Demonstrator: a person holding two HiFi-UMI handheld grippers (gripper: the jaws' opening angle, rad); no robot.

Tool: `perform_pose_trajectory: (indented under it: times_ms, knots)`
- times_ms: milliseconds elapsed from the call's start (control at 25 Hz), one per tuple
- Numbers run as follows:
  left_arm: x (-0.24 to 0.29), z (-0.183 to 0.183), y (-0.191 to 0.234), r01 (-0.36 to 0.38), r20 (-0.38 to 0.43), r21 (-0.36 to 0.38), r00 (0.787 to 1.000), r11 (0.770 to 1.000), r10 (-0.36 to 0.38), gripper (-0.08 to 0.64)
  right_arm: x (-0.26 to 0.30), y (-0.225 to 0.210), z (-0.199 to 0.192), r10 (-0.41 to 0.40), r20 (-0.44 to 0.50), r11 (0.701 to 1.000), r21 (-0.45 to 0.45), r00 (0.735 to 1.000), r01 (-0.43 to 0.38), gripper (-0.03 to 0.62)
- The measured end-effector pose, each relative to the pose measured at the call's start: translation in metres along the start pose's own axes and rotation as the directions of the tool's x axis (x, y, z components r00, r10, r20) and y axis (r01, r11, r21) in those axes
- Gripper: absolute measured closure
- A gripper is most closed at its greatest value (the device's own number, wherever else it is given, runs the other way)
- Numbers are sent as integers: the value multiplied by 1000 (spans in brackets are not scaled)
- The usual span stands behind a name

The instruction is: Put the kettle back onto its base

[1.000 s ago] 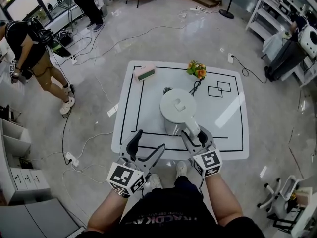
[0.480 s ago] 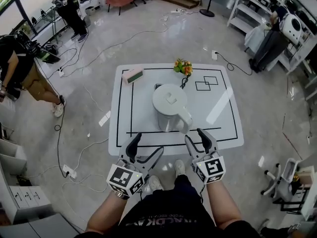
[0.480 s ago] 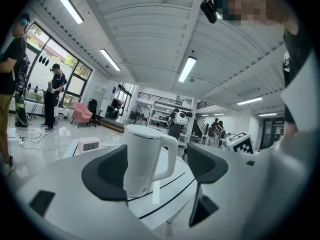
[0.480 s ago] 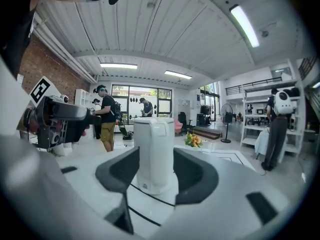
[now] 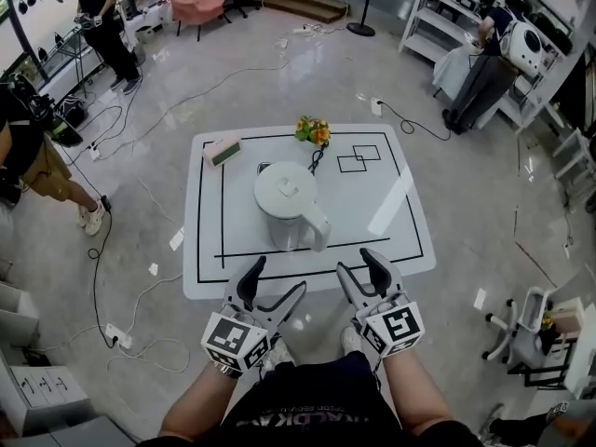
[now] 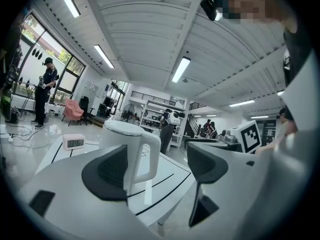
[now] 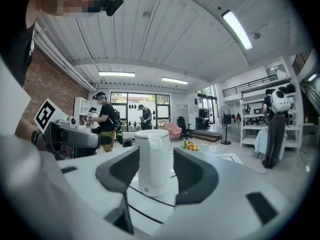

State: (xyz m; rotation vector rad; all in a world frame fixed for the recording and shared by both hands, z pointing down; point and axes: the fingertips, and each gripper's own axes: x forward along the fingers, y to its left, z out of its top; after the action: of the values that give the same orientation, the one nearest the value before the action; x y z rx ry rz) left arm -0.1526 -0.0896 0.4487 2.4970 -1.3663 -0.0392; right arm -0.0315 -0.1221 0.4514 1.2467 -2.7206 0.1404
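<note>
White kettle point(image 5: 284, 203) upright in middle of table point(image 5: 391, 222), handle toward person; base under it not clearly visible. Left gripper point(image 5: 279, 276), right gripper point(image 5: 356, 262) both released, empty, off near edge. Probably seated: verify flat, no tilt.

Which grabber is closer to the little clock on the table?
Left. The left gripper hangs off the table's near edge, on the clock's side; the right gripper hangs beside it, farther across.

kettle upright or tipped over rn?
Upright. The kettle stands on its bottom on the table, with its lid level on top. Its walls look vertical in both gripper views.
</note>
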Motion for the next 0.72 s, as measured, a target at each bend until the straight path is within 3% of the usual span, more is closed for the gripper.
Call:
perform_pose_trajectory:
  times_ms: [200,400,720]
  knots:
    - [20,-10,-15,-46,-10,-3,999,999,46,198,0,-21,11,60,40,997,42,997,-62,396]
    - [49,-14,-34,-140,2,-2,990,990,140,198,1,-44,13,183,57,982,37,981,-185,396]
    - [79,-14,-82,-314,26,33,949,949,313,198,-20,-77,14,387,86,921,17,918,-390,396]
